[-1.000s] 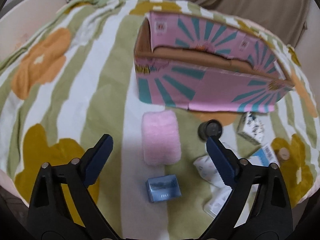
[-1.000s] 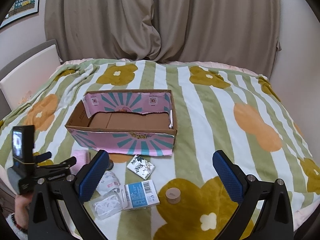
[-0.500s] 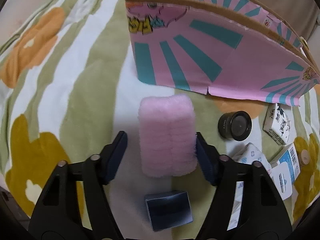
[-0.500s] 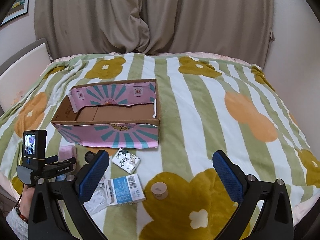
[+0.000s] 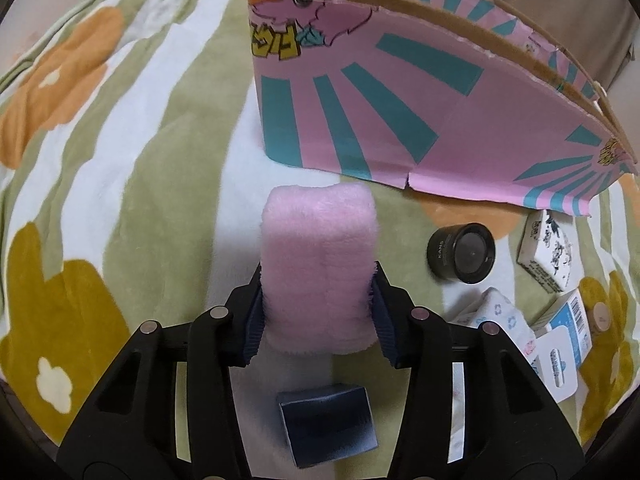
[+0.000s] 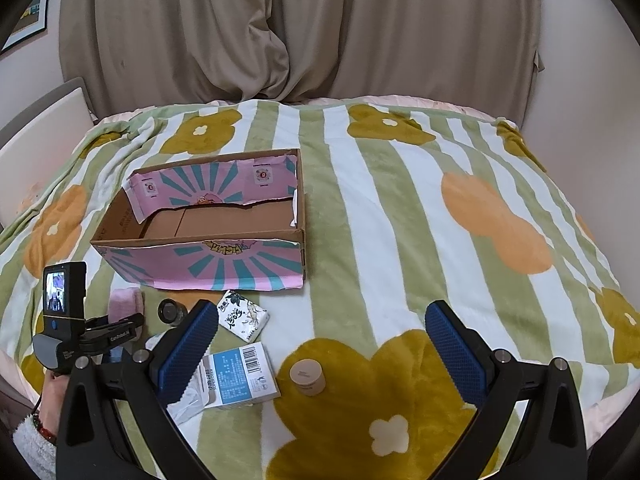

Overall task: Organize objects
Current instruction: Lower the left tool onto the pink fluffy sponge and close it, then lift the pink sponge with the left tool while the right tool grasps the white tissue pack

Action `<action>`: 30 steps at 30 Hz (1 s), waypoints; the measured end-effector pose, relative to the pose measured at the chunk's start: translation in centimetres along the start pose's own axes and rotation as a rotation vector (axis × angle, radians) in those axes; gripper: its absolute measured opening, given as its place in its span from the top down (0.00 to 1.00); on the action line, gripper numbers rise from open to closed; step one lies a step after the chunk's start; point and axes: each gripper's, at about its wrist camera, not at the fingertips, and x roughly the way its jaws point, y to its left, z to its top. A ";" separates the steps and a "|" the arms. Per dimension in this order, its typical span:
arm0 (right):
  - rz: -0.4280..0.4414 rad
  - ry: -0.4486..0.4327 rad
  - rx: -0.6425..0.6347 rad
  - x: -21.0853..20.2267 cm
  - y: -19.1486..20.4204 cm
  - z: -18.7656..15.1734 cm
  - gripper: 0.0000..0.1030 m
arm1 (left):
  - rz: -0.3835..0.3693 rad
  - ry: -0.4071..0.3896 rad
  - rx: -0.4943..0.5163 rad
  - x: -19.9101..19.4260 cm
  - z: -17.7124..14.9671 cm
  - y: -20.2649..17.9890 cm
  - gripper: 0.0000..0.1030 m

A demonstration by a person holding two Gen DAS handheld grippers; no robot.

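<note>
A fluffy pink rolled towel (image 5: 318, 264) is being squeezed by the closing left gripper (image 5: 318, 312); the right gripper's (image 6: 320, 344) ribbed fingers (image 6: 456, 344) are spread, a cardboard box (image 6: 208, 264) at 11 o'clock.

Under everything you have a fleecy blanket (image 6: 400, 208) in green and white stripes, printed with mustard and orange flowers; it covers the whole bed. Behind it, beige curtains (image 6: 280, 32) hang in heavy folds across the back wall. At your upper left a framed picture (image 6: 30, 12) hangs on the wall, and a pale headboard panel (image 6: 44, 148) stands beside the blanket's left edge.
</note>
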 end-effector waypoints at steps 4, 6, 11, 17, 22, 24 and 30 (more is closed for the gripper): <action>-0.004 -0.001 0.005 0.0 0.1 -0.1 0.00 | -0.014 -0.025 0.024 -1.1 0.1 0.0 0.59; -0.006 -0.002 0.010 -0.1 0.2 -0.1 0.00 | -0.019 -0.046 0.036 -2.1 0.3 -0.1 0.59; -0.006 -0.010 0.017 -0.6 0.6 -0.2 0.00 | -0.025 -0.118 0.068 -6.0 0.7 -0.5 0.59; -0.011 -0.025 0.031 -1.4 0.8 -0.2 0.00 | -0.031 -0.229 0.110 -12.9 0.3 -1.8 0.59; -0.014 -0.033 0.047 -1.9 1.0 -0.3 0.00 | -0.037 -0.340 0.145 -19.3 -0.2 -2.6 0.59; -0.015 -0.035 0.049 -2.0 1.1 -0.2 0.00 | -0.043 -0.376 0.153 -21.4 -0.6 -3.0 0.59; -0.019 -0.046 0.052 -2.5 1.9 -0.1 0.00 | -0.046 -0.474 0.180 -26.7 -1.3 -3.1 0.59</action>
